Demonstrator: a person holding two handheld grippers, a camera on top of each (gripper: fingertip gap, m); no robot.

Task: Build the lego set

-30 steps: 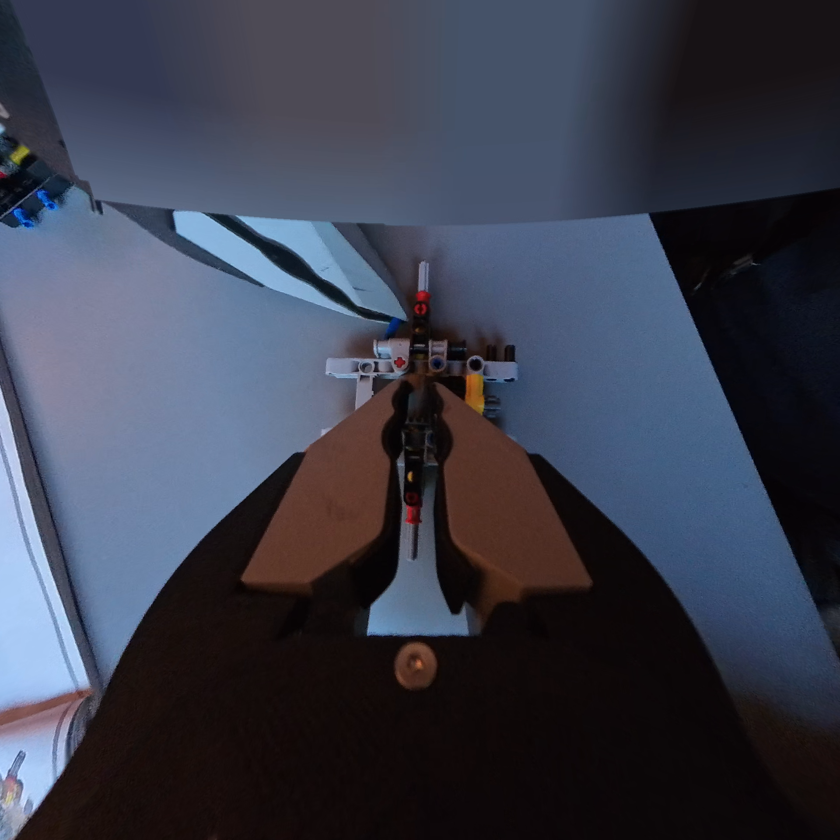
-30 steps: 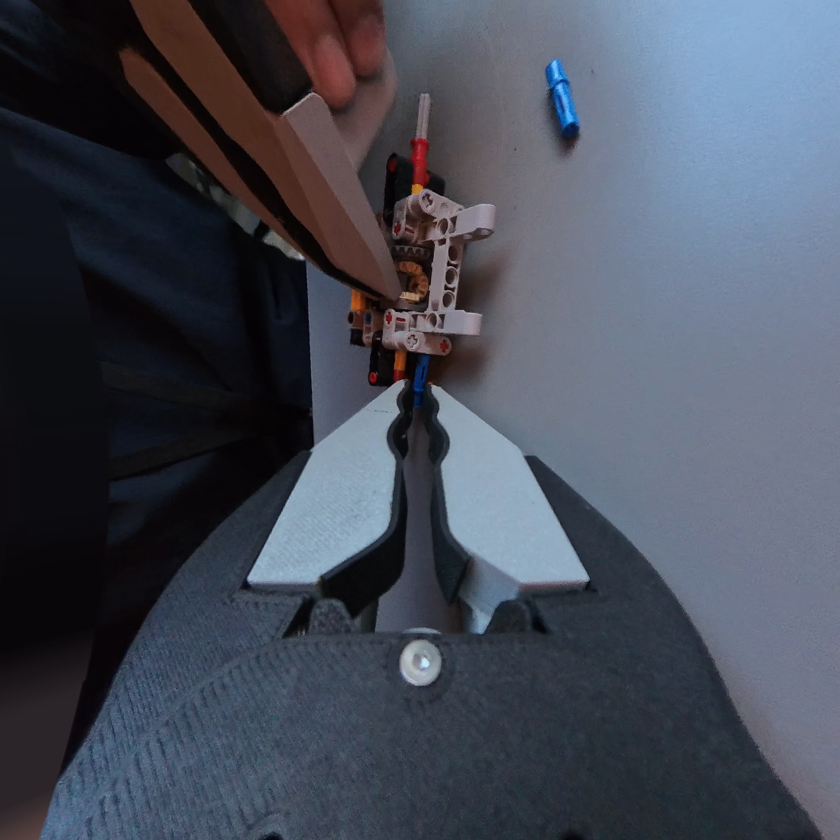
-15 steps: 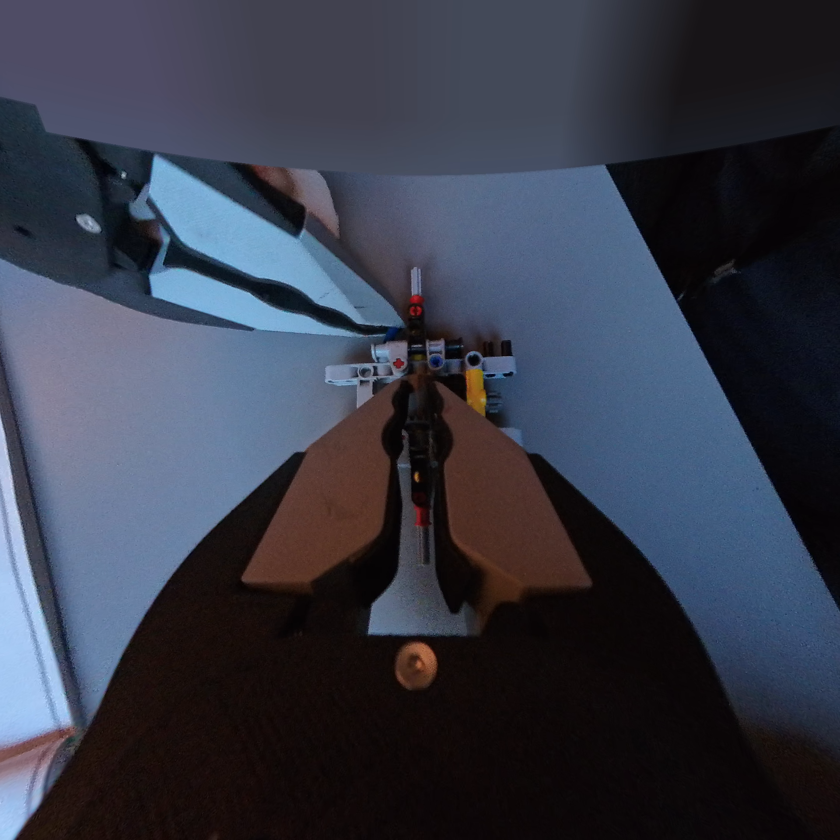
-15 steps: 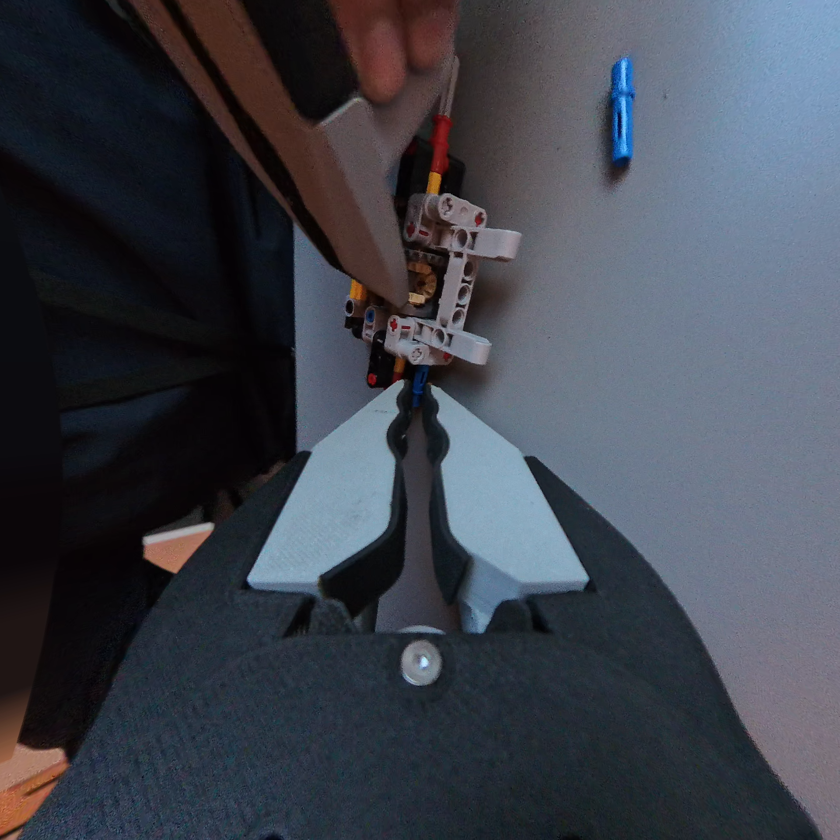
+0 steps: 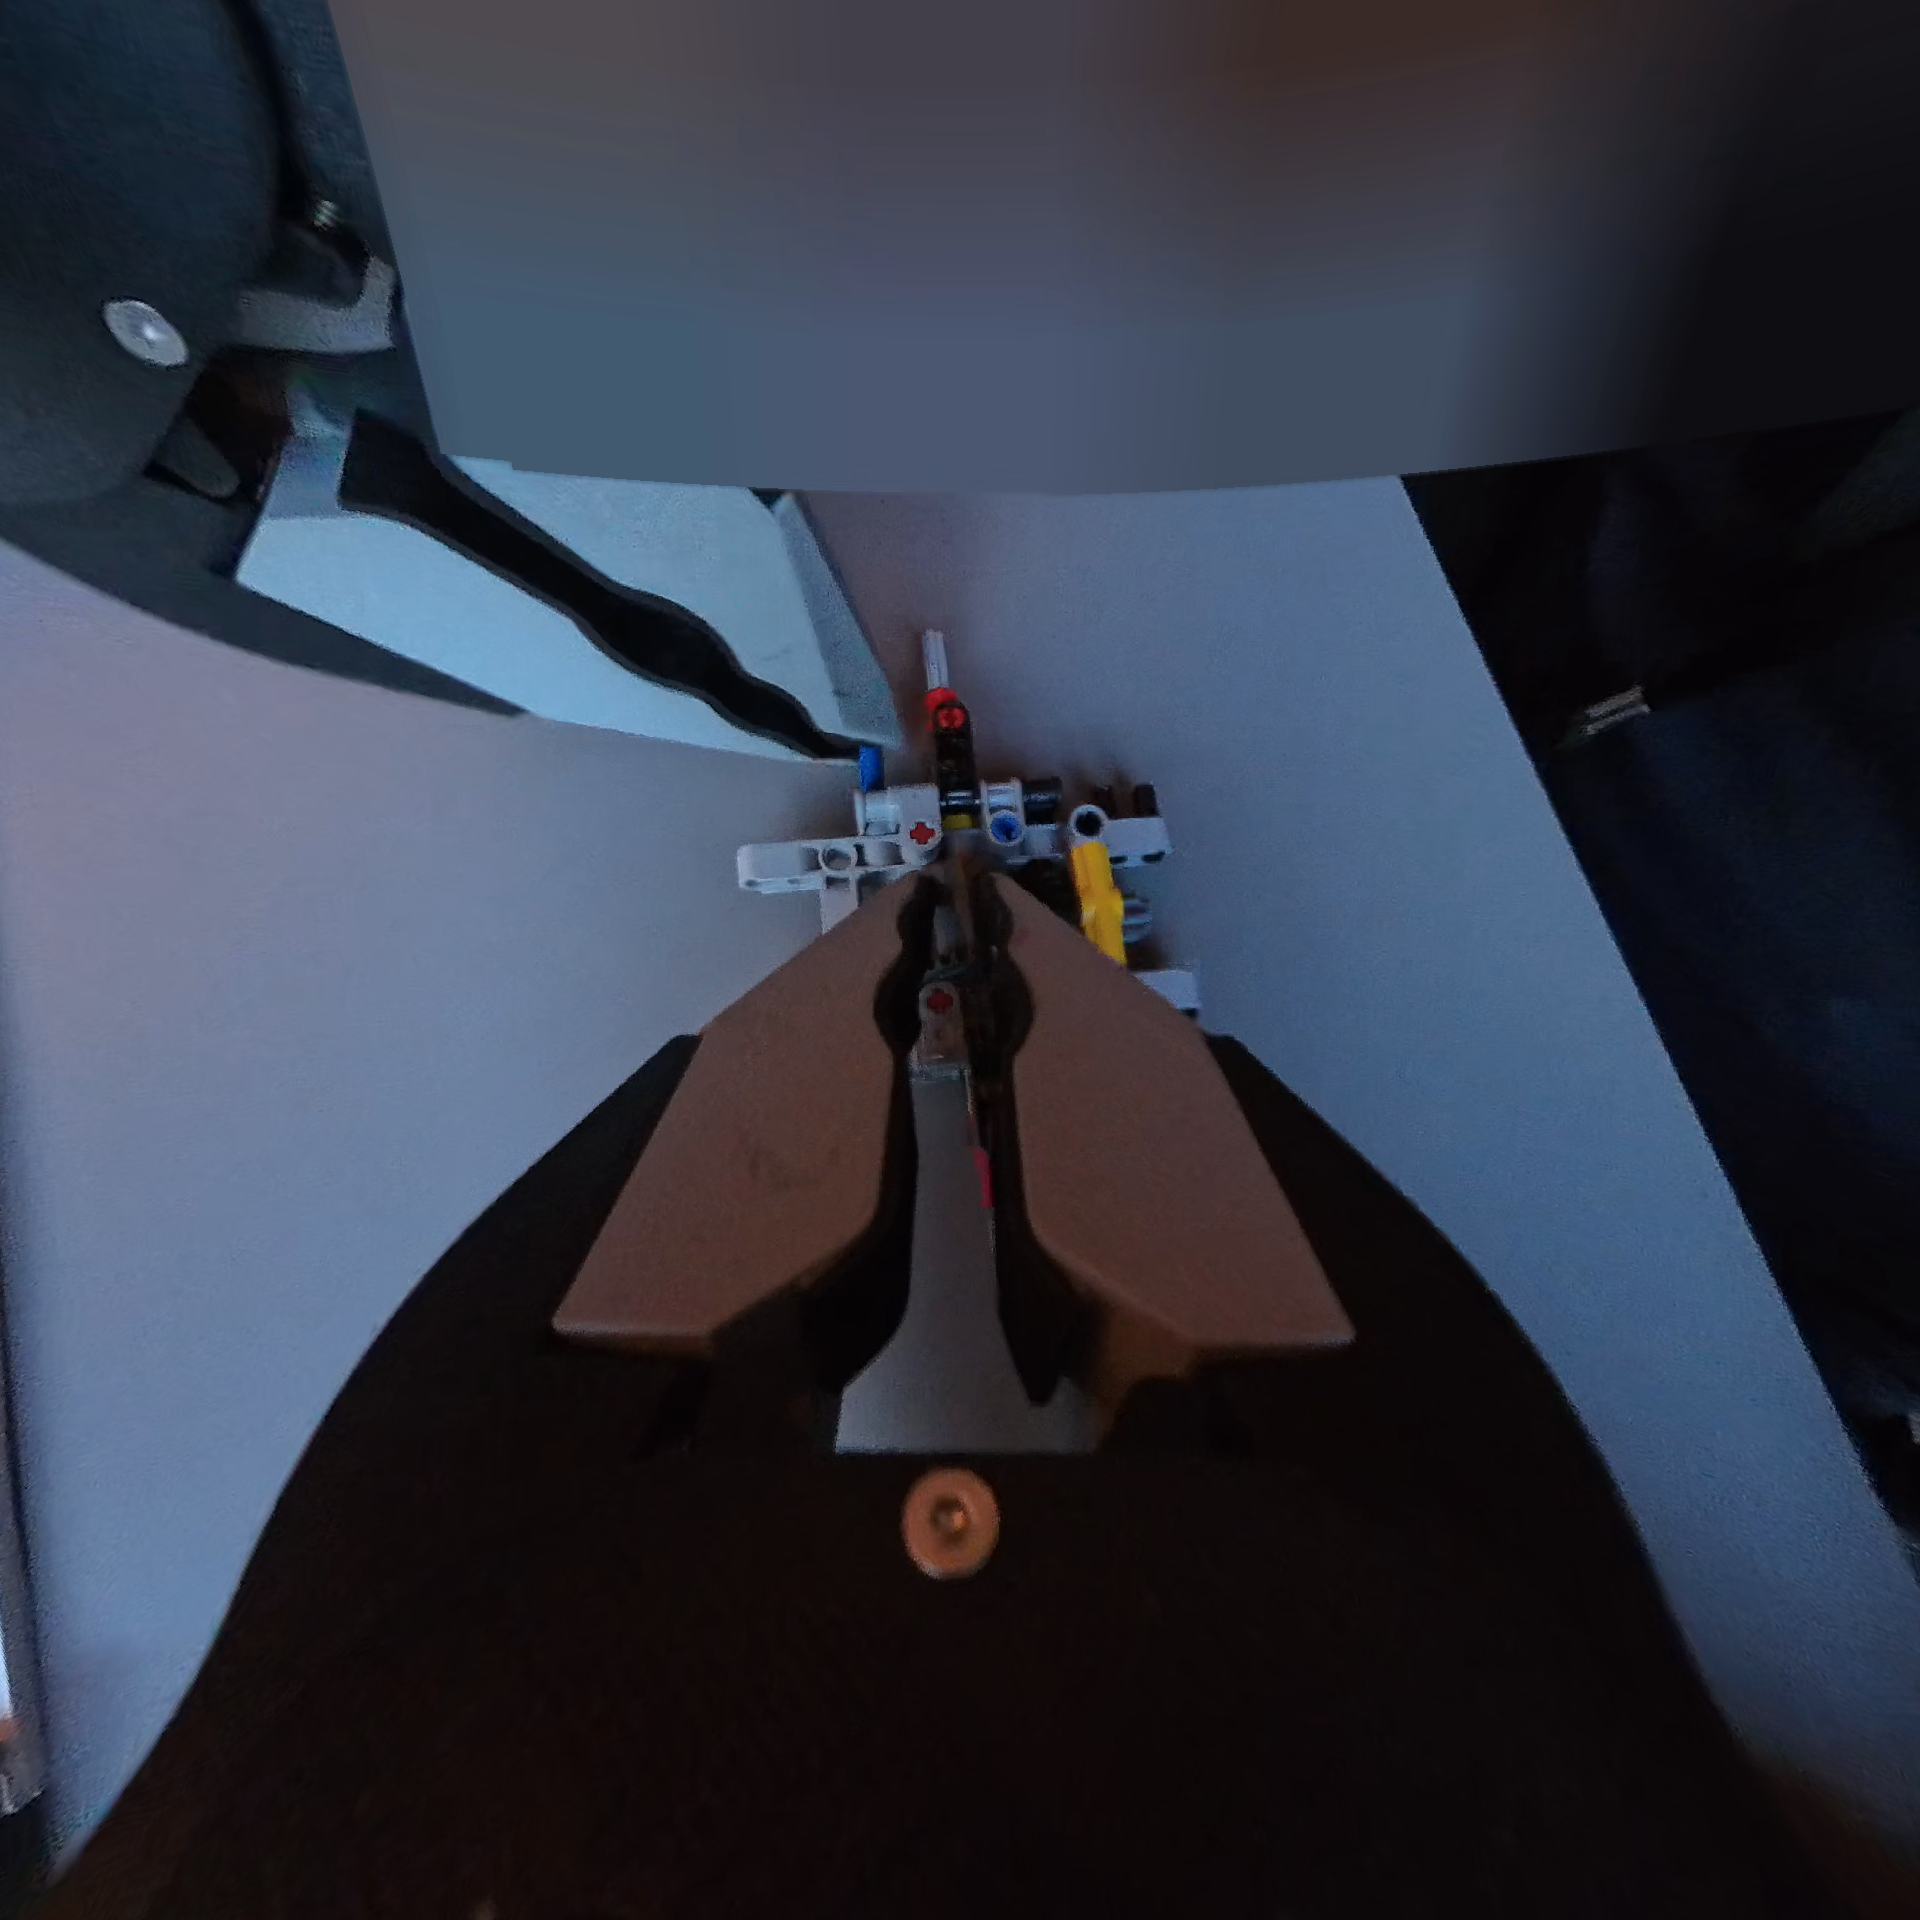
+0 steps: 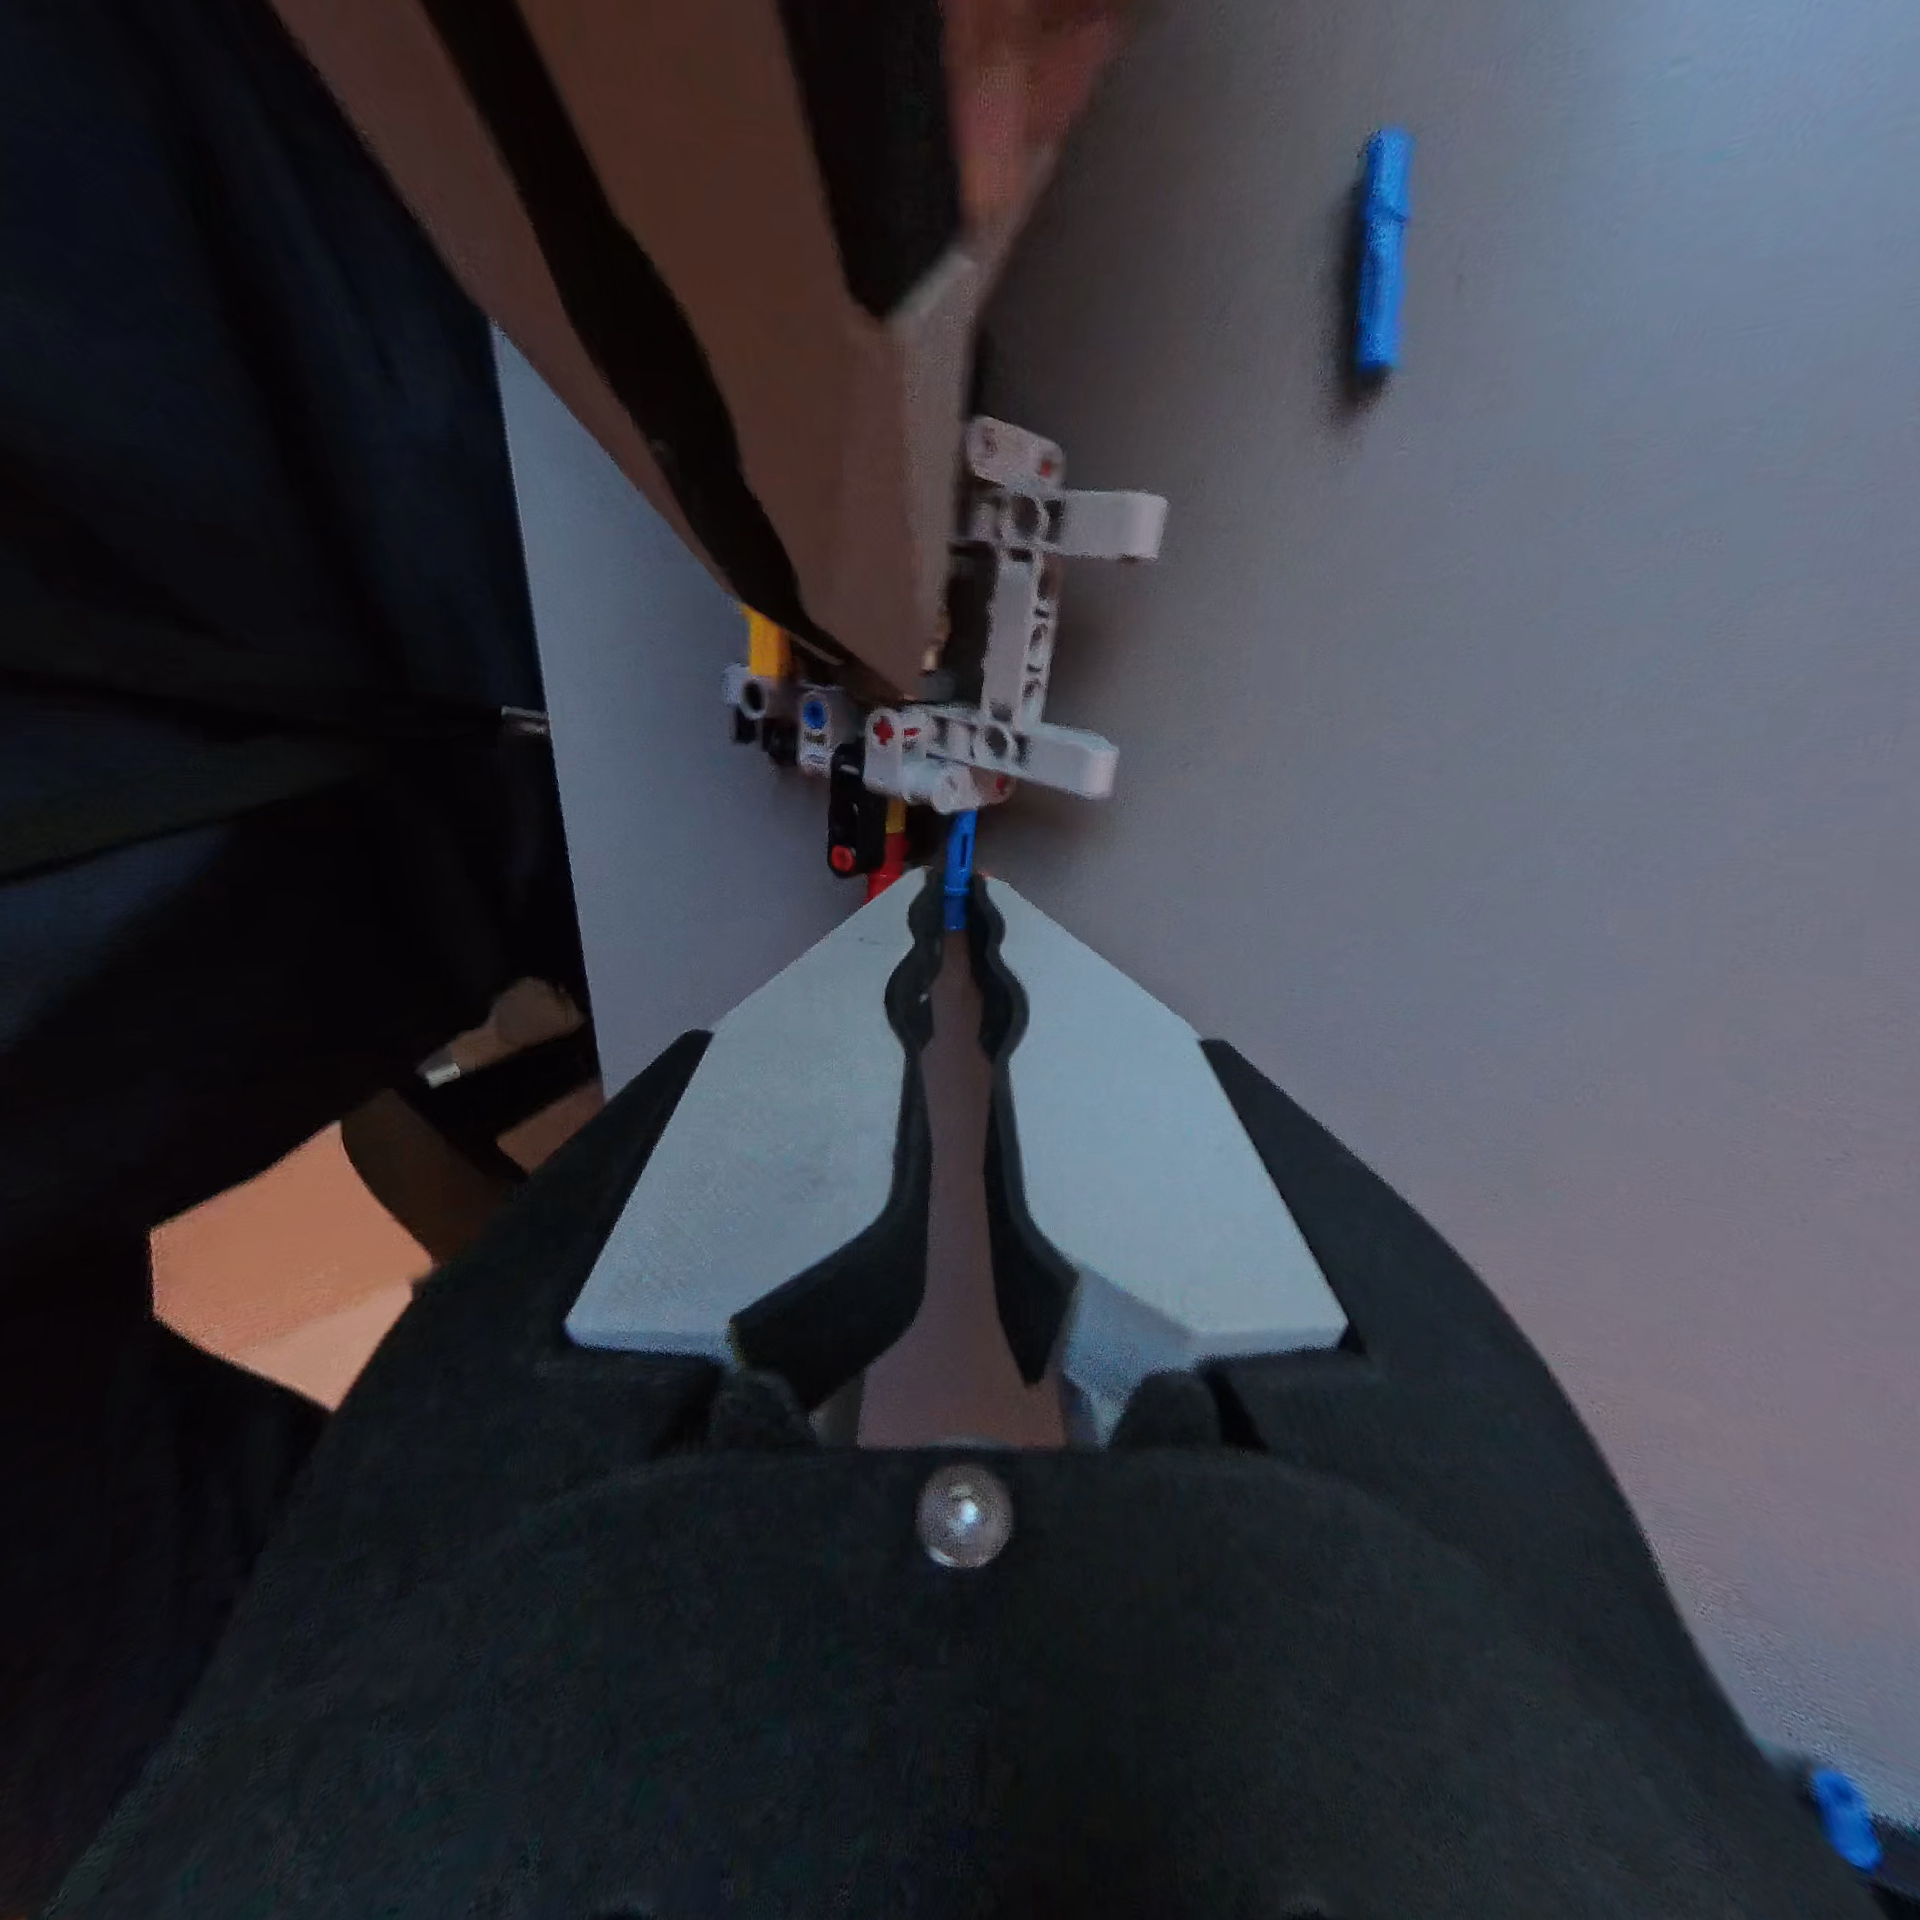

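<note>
Surface [image 6: 1558,935]: pale grey, carries everything; landmark is the brick assy.

Brick assy [image 5: 935,831]: white beam frame w/ black, yellow and red parts, sits at the surface's edge next to a person in dark clothing. Red-and-white axle sticks out of its far side in left wrist view.

Left hand-held gripper [image 5: 951,914]: tan fingers clenched on the assy's dark centre part; pads press both flanks.

Right hand-held gripper [image 6: 951,904]: pale fingers clenched on a blue pin [image 6: 958,868] that projects from the white frame's near end; pads bear on the pin's tail only.

Loose blue pin [image 6: 1382,249]: lies well beyond the assy, apart. Another blue piece [image 6: 1844,1829] lies near the right gripper body, far from the assy.

Risks, as judged:
- Pin grip is shallow at the tip; side load could slip it out or cock it in its hole.
- Assy is near the edge; a push toward the person may tip it off.
- Left grip on a narrow part; twist could split the frame.
</note>
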